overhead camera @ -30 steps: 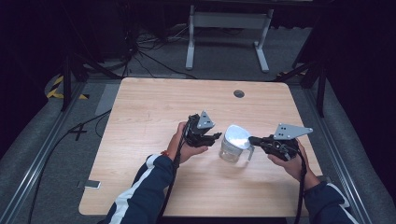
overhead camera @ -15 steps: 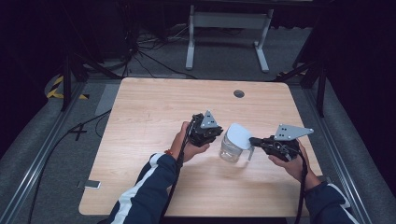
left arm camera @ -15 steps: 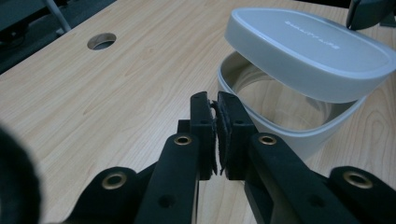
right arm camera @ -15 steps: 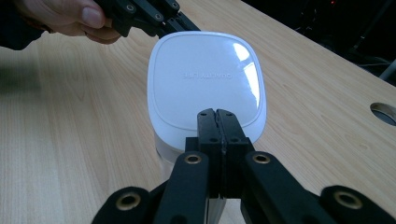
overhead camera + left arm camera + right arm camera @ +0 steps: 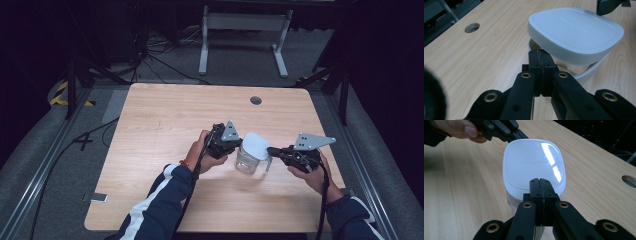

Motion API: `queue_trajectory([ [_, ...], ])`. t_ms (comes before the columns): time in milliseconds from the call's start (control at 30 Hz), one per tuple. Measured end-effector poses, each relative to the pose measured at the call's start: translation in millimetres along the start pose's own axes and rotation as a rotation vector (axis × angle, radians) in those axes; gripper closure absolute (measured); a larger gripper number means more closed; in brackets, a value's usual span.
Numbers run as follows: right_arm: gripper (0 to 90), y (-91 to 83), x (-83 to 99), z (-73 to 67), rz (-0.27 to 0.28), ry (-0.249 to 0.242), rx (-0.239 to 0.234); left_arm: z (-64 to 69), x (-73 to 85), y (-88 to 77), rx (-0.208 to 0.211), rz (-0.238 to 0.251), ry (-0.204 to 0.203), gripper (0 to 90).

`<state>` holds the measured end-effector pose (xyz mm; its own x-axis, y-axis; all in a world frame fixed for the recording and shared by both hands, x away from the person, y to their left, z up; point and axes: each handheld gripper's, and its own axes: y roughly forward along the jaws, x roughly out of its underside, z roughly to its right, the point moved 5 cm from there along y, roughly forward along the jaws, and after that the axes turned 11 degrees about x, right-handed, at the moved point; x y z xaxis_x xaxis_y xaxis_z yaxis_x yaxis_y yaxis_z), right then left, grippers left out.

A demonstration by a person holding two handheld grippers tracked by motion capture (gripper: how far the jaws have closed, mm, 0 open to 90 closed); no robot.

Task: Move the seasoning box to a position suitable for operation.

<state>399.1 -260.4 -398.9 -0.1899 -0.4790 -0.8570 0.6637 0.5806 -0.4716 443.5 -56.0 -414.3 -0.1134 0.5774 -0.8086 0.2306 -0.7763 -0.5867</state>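
Item under inspection: a clear container (image 5: 248, 161) with a white lid (image 5: 255, 145), standing on the wooden table (image 5: 160, 120) slightly toward 4 o'clock from the table's centre. The lid sits tilted and off-seat: in the left gripper view its near edge rides above the container rim (image 5: 596, 71), leaving a gap.

Handling assessment: the body looks rigid and transparent, probably glass or hard plastic, so likely fragile and slick; the lid appears light, stiff and smooth. Best purchase is judged to be the lid's overhanging edge, or the rim wall of the body.

Left gripper (image 5: 540, 53): jaws clenched together, tips at the container's rim at 9 o'clock of the body, just under the raised lid edge. Whether they pinch the rim cannot be told.

Right gripper (image 5: 540, 182): jaws pressed closed, tips touching or just over the lid's edge at 3 o'clock. No object is visibly held between them.

A round cable hole (image 5: 256, 100) lies at 12 o'clock, well apart.
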Motion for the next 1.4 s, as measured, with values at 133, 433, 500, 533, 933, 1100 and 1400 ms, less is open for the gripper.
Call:
queue_trajectory([
  [133,90.0,0.4,0.1,0.2,-0.001,0.000,0.003,0.8,-4.0,-1.1,0.006,0.008,0.004,89.9],
  [433,89.9,0.7,0.0,-0.3,-0.003,-0.002,0.004,3.4,-17.2,-4.9,0.002,0.027,0.022,89.7],
  [500,89.9,0.6,0.0,-0.5,-0.005,-0.003,0.005,4.2,-22.5,-5.9,0.003,0.026,0.033,89.7],
  [533,90.0,0.6,0.0,-0.7,-0.006,-0.003,0.005,5.1,-24.4,-5.9,0.004,0.027,0.033,89.6],
  [933,89.9,-2.2,2.3,-2.0,-0.021,-0.010,0.004,14.7,-44.0,-1.5,0.019,0.032,0.079,89.0],
  [1100,89.9,-5.2,4.0,-0.7,-0.021,-0.010,0.009,18.0,-49.6,1.6,0.022,0.041,0.091,88.8],
  [1400,89.9,-10.5,6.3,1.2,-0.027,-0.005,0.014,26.1,-55.3,5.0,0.044,0.040,0.108,87.7],
])
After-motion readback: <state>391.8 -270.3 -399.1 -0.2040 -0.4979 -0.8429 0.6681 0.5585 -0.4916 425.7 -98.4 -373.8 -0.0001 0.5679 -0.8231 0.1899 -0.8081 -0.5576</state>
